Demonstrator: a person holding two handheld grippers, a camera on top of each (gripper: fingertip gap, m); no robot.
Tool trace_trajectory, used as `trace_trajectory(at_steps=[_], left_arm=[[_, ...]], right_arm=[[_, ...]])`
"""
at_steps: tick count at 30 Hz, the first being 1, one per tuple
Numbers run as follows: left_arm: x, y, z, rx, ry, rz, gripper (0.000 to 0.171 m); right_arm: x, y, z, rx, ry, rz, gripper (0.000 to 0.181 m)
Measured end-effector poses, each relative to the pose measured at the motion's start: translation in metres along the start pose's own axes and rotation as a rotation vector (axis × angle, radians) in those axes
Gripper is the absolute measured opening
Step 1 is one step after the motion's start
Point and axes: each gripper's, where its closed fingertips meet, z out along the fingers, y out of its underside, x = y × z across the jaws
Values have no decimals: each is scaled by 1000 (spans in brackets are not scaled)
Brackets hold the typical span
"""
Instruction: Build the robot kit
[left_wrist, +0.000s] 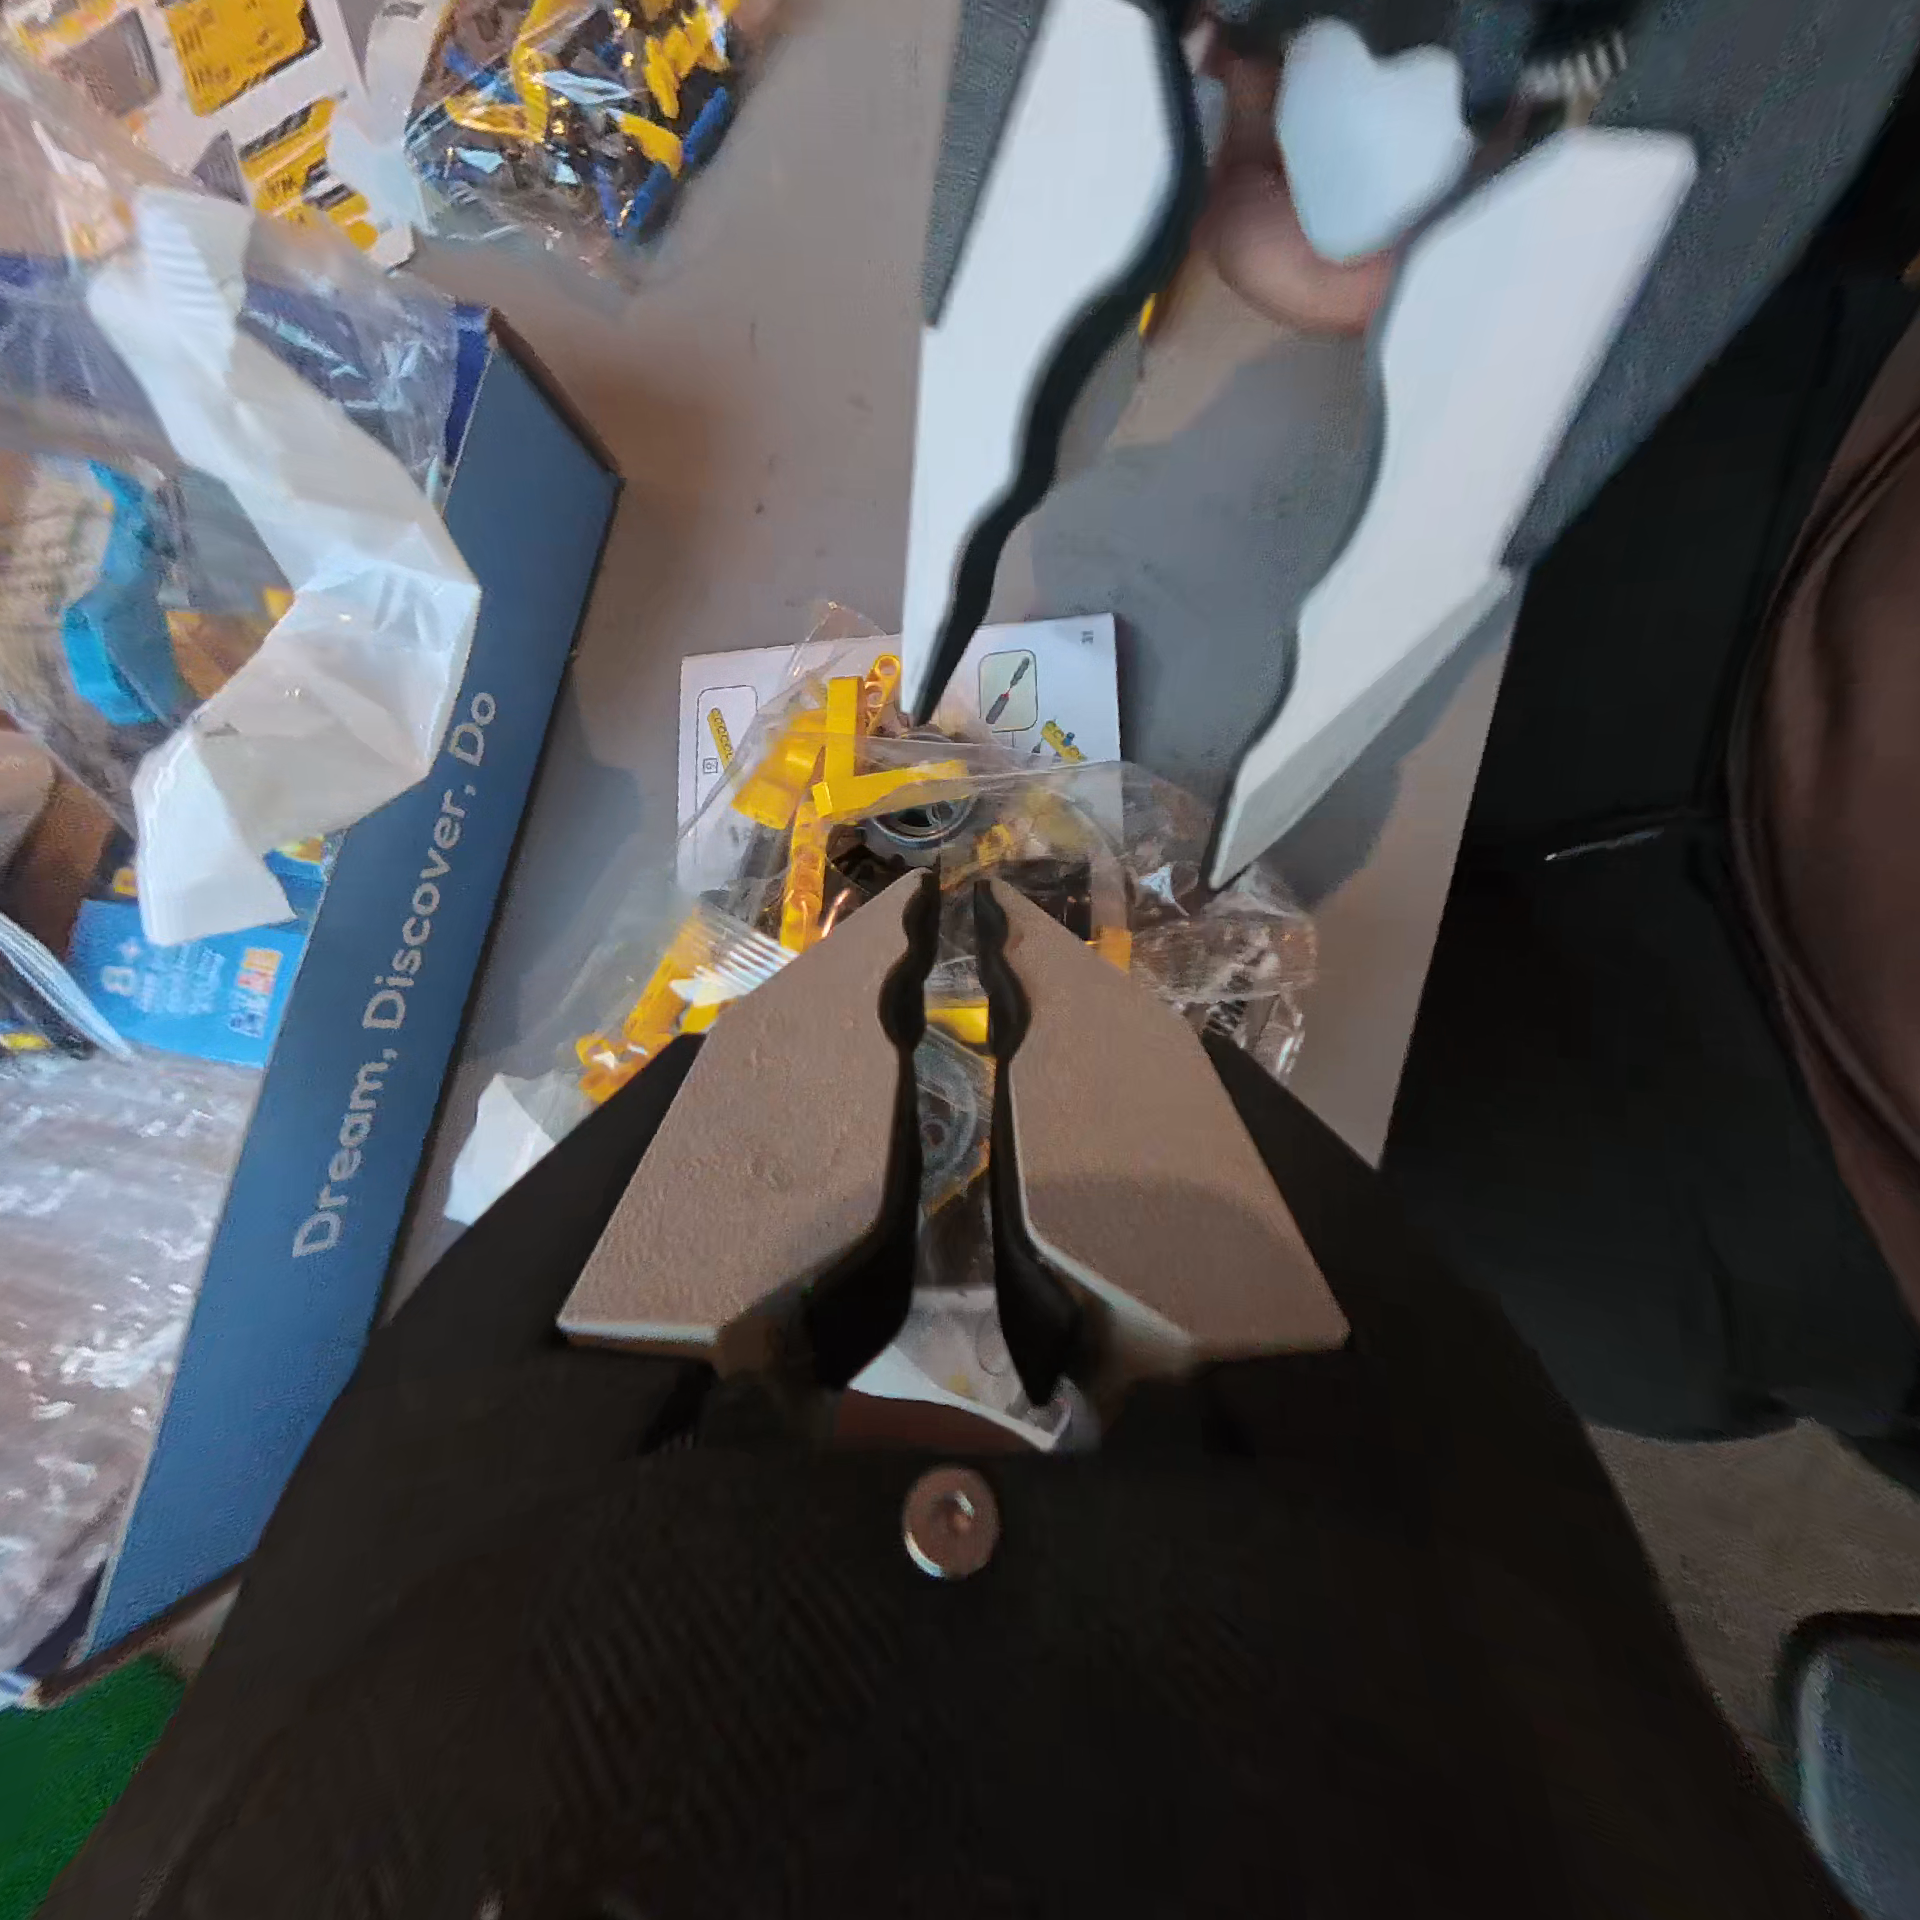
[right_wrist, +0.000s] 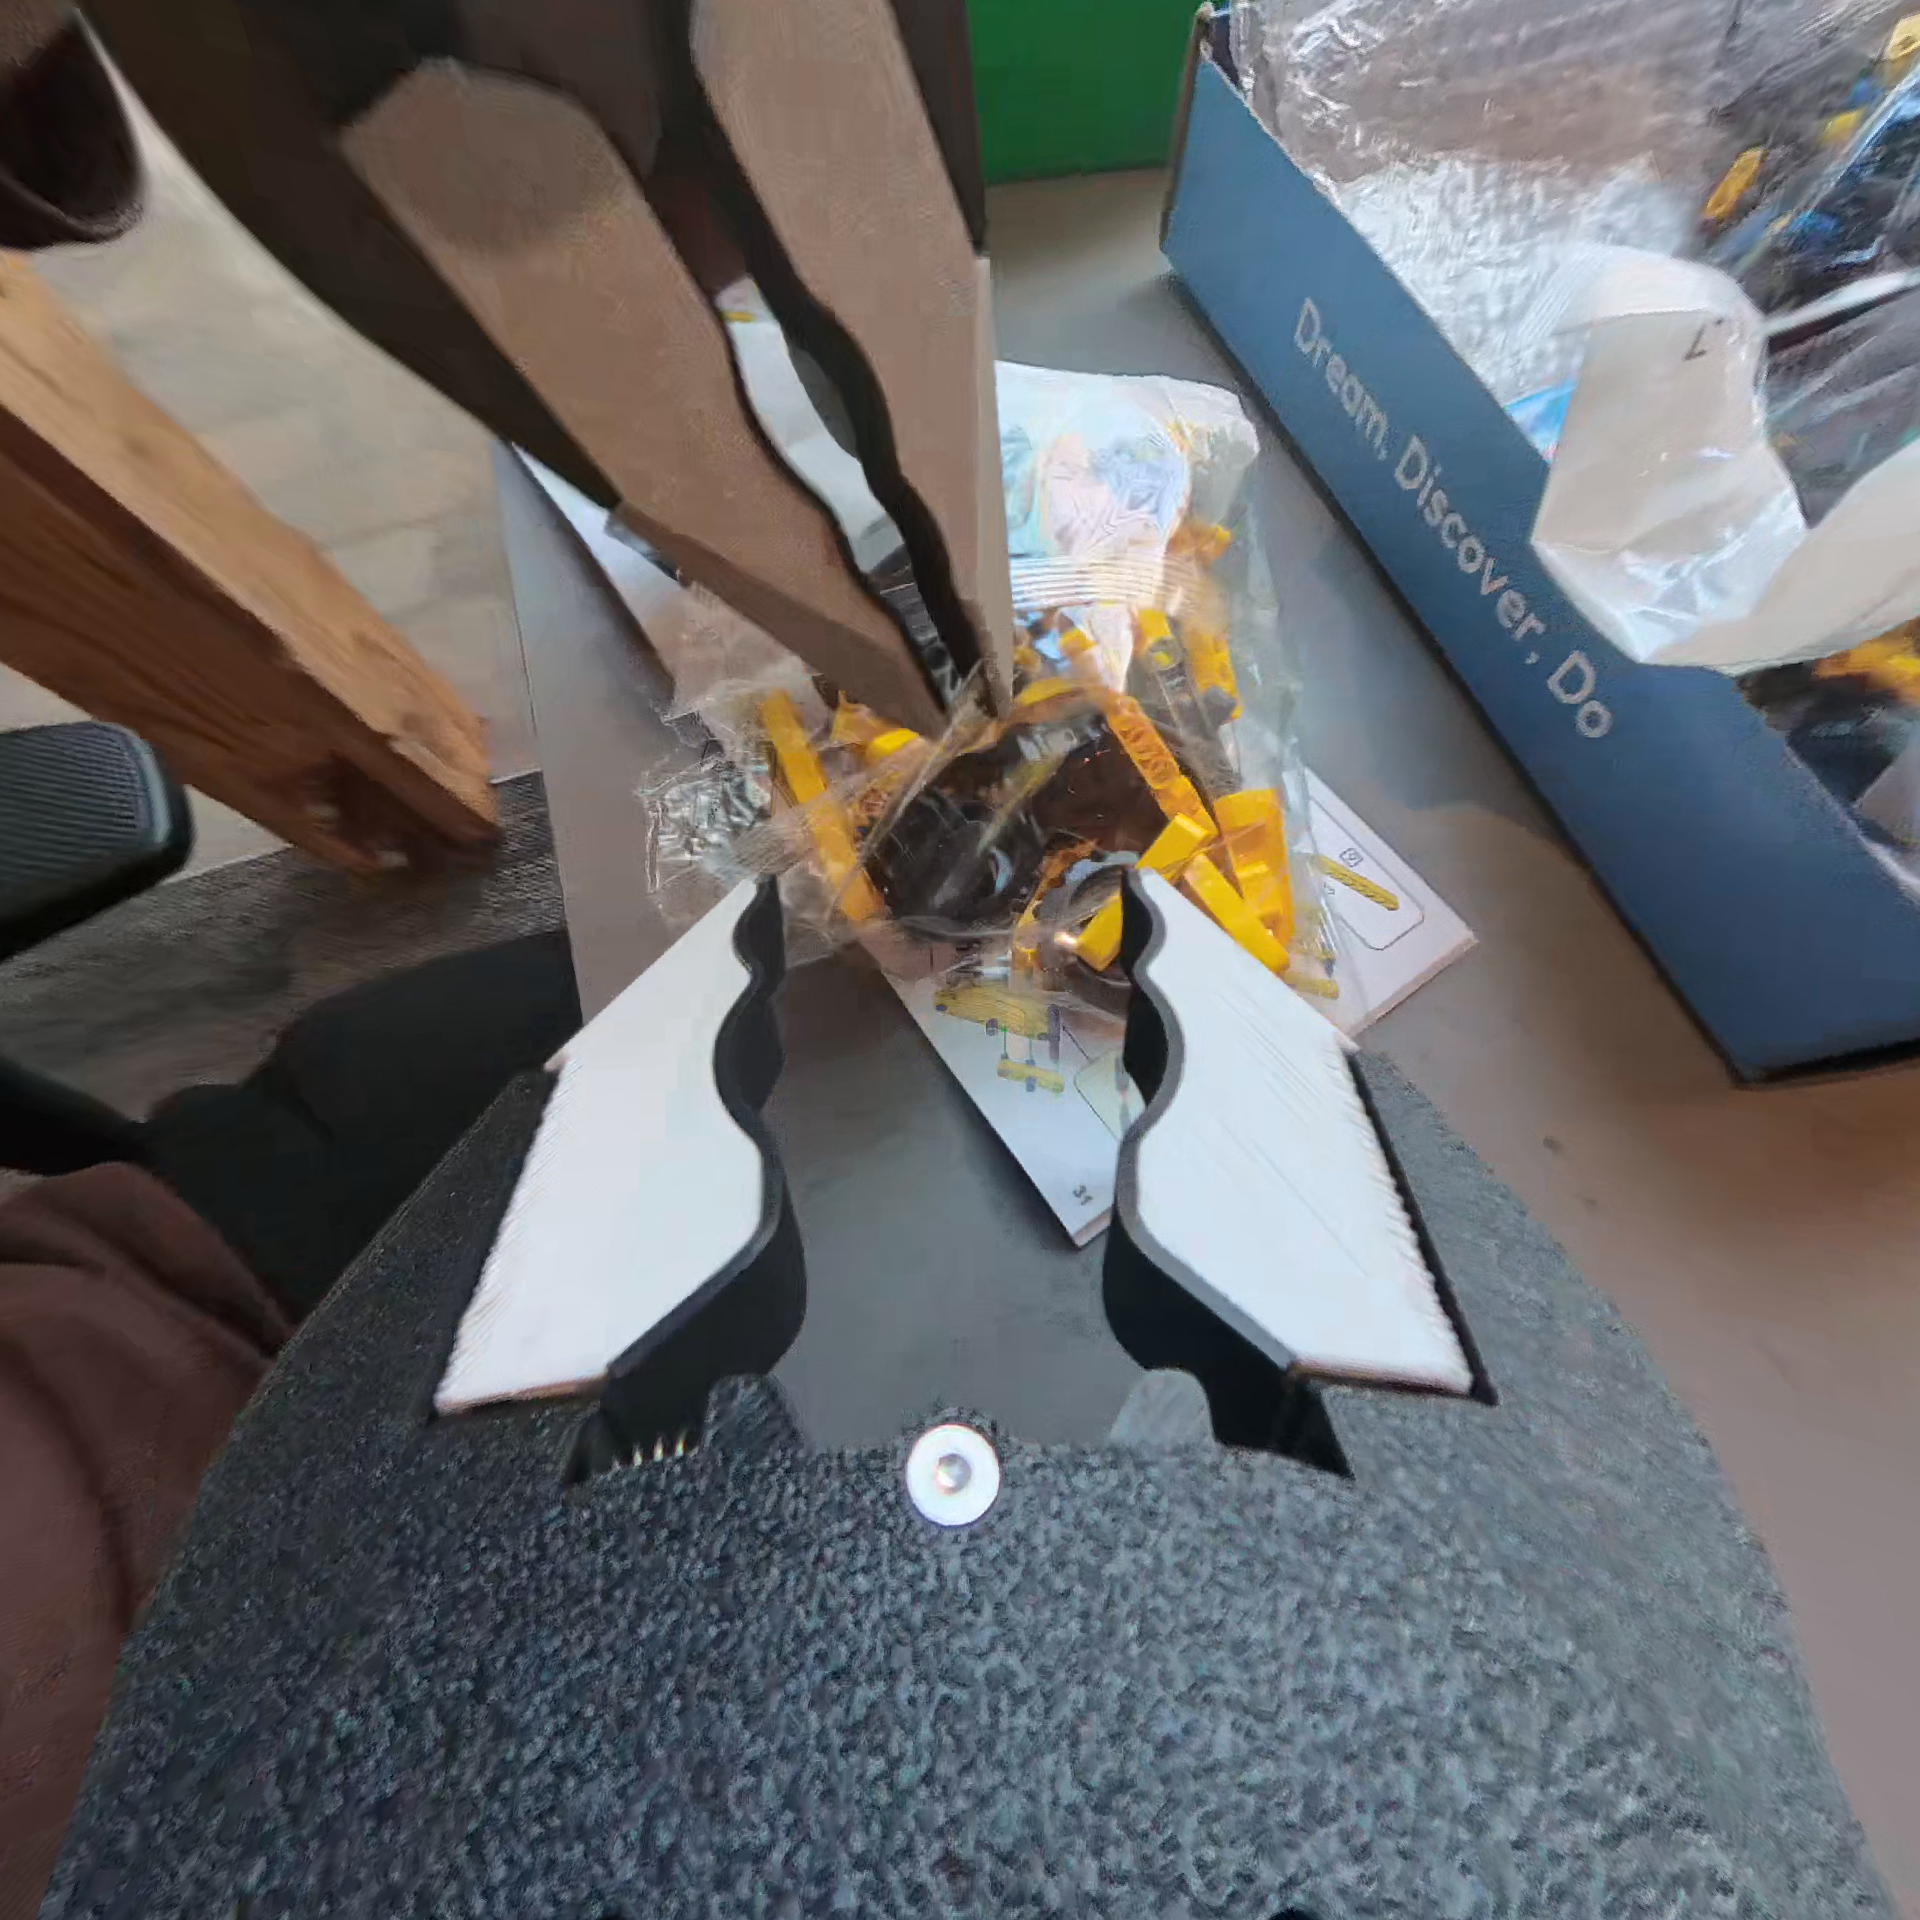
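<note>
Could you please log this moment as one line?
left gripper: shut on parts bag | right gripper: open, at bag | bag on booklet | blue box beside

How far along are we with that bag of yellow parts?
Done: the bag sits outside the box, on a booklet. In hand: the left hand-held gripper is pinched shut on its plastic; the right hand-held gripper is open over it. Left: parts all appear inside.

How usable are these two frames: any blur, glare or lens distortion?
Left wrist view: the right tongs are motion-blurred at top, the clear bag of yellow bricks is fairly sharp, fisheye bends the blue box. Right wrist view: the left tongs and wooden beam are smeared; glare on the bag.
</note>
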Motion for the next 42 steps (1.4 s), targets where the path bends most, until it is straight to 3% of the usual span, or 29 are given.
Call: trace_trajectory(at_steps=[1, 4, 6, 13, 15, 21, 25, 31, 37, 42], left_arm=[[2, -2, -3, 10, 29, -41, 3], [22, -20, -16, 112, 153, -88, 0], [25, -30, -27, 173, 166, -83, 0], [13, 17, -15, -74, -26, -26, 15], [17, 30, -7, -133, -48, 19, 11], [29, 20, 11, -66, -66, 67, 6], [20, -1, 11, 83, -157, 20, 6], [15, -14, 11, 221, -204, -76, 1], [7, 3, 7, 121, -291, -64, 1], [11, 6, 7, 101, -334, -71, 1]], right_arm=[[-4, -2, 1, 9, 14, -25, 63], [-8, -7, 2, 32, 56, -76, 33], [-5, -4, 3, 15, 75, -88, 22], [-3, -3, -6, 66, -37, 15, 11], [-1, -4, -9, 90, -92, 86, 10], [6, -16, -21, 209, -305, 403, 3], [10, -10, -22, 194, -348, 472, 6], [-3, -14, -33, 160, -440, 420, 35], [18, -1, -45, 43, -223, 225, 38], [3, -6, -44, 10, -141, 69, 39]])
